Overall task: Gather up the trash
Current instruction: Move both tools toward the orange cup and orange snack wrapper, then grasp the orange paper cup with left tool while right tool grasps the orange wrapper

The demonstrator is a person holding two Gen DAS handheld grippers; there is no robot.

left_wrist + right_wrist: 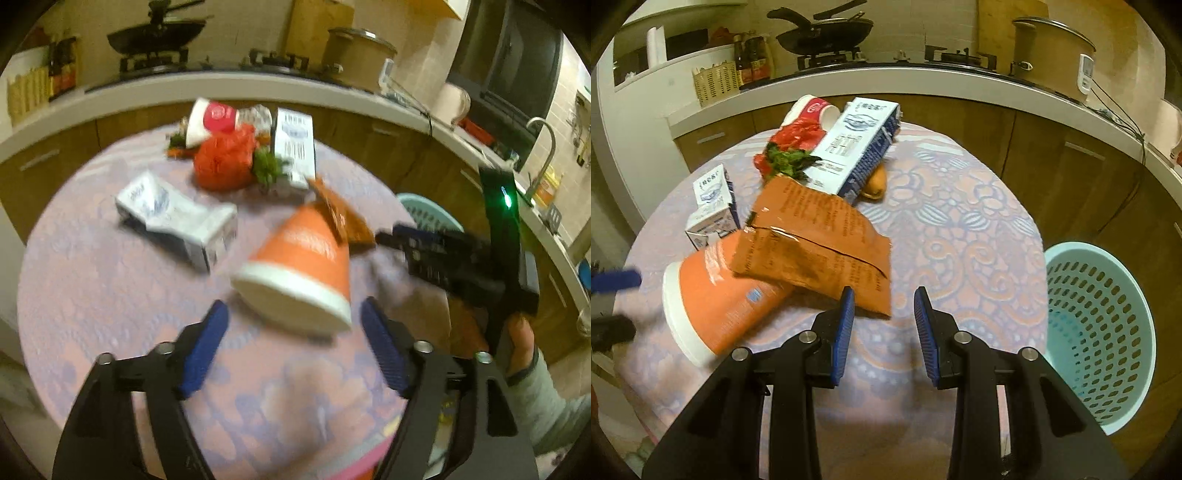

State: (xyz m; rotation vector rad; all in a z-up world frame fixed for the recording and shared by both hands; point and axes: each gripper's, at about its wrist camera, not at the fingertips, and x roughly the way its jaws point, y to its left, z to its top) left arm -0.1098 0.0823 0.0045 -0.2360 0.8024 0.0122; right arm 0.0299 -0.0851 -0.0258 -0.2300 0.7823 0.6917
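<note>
Both grippers angle downward over a round table (960, 206) covered with a patterned pink and lilac cloth, each seen from behind along its two blue-padded fingers. The left gripper (293, 314) points at an orange paper cup (303, 258) that lies on its side with its white rim toward the camera; the jaws stand wide, one pad on each side of the rim and clear of it, so nothing is gripped. That view is smeared by blur. The right gripper (884, 299) hovers over the near part of the cloth with its fingers set at a narrower gap and nothing between them; the left pad's tip sits just beside the lower corner of a torn orange-brown packet (816, 240), though contact cannot be judged. The packet leans across the orange cup. In the left view a bare hand (519, 343) with a grey sleeve grasps the right gripper's handle at the right edge. Further back on the table lie a small milk carton (713, 206), a large blue-and-white carton (857, 151), a crumpled red bag (225, 158), some green leaves (786, 158) and a red-and-white cup (210, 120) on its side. A pale teal perforated basket (1108, 332) stands beside the table on the right, below the tabletop.
</note>
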